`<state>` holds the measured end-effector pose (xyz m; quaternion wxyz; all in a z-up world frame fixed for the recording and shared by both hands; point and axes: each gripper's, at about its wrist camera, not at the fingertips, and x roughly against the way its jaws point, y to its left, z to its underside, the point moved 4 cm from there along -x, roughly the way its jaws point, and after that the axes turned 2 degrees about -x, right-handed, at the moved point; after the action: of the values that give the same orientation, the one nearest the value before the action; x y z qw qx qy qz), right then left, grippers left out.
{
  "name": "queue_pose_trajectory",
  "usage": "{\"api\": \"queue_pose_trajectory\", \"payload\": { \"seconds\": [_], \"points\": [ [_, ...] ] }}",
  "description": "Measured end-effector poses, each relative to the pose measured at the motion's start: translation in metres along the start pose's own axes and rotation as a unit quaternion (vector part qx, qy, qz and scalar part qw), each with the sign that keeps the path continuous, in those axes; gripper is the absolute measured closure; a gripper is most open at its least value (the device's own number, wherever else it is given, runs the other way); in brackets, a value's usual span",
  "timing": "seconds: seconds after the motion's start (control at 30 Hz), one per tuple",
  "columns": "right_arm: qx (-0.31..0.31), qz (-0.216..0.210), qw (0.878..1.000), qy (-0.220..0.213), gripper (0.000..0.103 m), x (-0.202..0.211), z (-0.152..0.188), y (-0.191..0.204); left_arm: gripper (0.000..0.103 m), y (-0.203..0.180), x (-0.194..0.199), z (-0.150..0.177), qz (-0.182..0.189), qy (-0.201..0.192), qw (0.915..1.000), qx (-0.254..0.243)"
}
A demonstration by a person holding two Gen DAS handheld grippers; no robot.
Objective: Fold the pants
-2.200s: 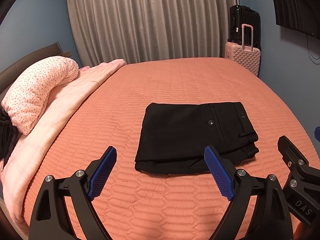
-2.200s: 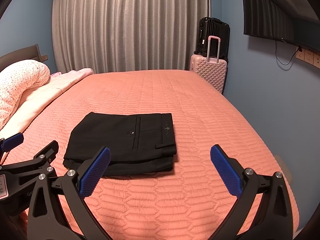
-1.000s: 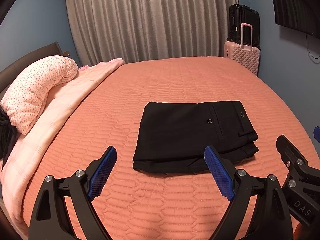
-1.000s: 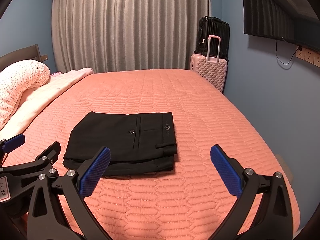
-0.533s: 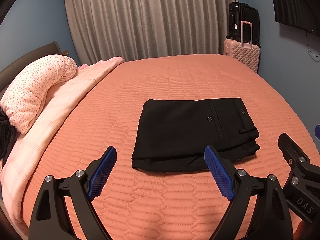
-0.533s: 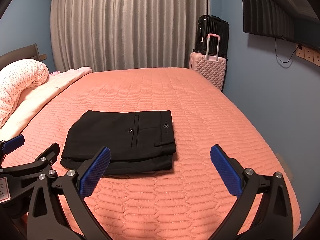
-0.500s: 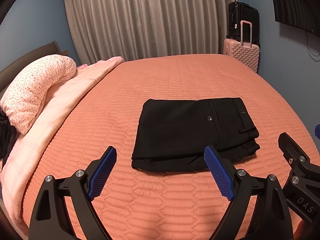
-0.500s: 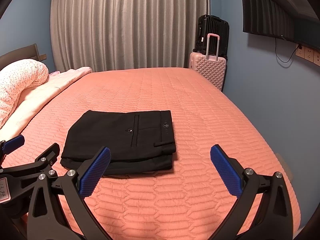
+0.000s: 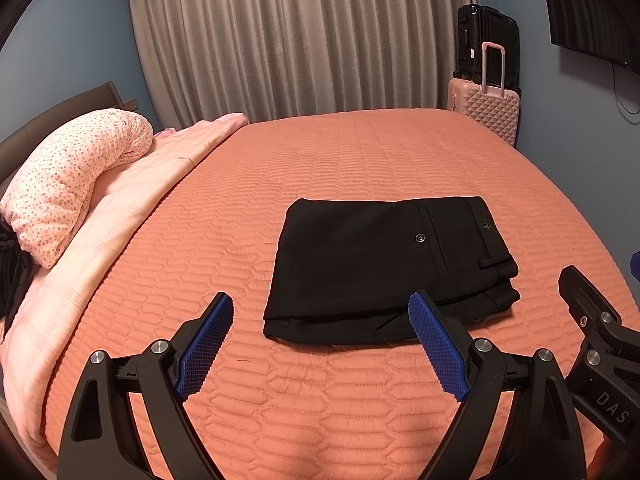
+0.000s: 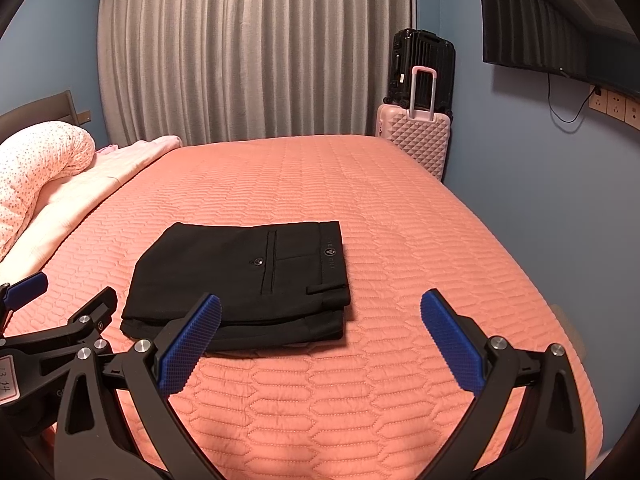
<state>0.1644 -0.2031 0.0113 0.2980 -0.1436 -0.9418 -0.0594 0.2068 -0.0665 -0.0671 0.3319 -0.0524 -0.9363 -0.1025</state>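
The black pants (image 9: 384,264) lie folded into a flat rectangle on the orange quilted bed (image 9: 360,152), waistband and back pocket button to the right. They also show in the right wrist view (image 10: 240,276). My left gripper (image 9: 320,320) is open and empty, held above the bed just in front of the pants. My right gripper (image 10: 320,320) is open and empty, in front of and to the right of the pants. Each gripper's frame shows at the edge of the other's view.
A dotted pink pillow (image 9: 68,176) and a pale pink blanket (image 9: 120,216) lie along the bed's left side. A pink suitcase (image 10: 416,136) and a black one (image 10: 424,64) stand by the curtain. A wall screen (image 10: 552,28) hangs at the right.
Both grippers have drawn back and risen slightly; the pants sit a little farther off. The pants have not moved and both grippers stay open.
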Motion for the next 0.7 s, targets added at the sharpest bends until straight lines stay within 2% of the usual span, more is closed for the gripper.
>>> {"api": "queue_pose_trajectory", "payload": {
  "seconds": [0.7],
  "points": [
    [0.002,0.002,1.000,0.002,0.005,-0.0040,0.0006,-0.0045,0.015,-0.0051,-0.0028,0.0030,0.000,0.003,1.0000,-0.006]
  ]
}}
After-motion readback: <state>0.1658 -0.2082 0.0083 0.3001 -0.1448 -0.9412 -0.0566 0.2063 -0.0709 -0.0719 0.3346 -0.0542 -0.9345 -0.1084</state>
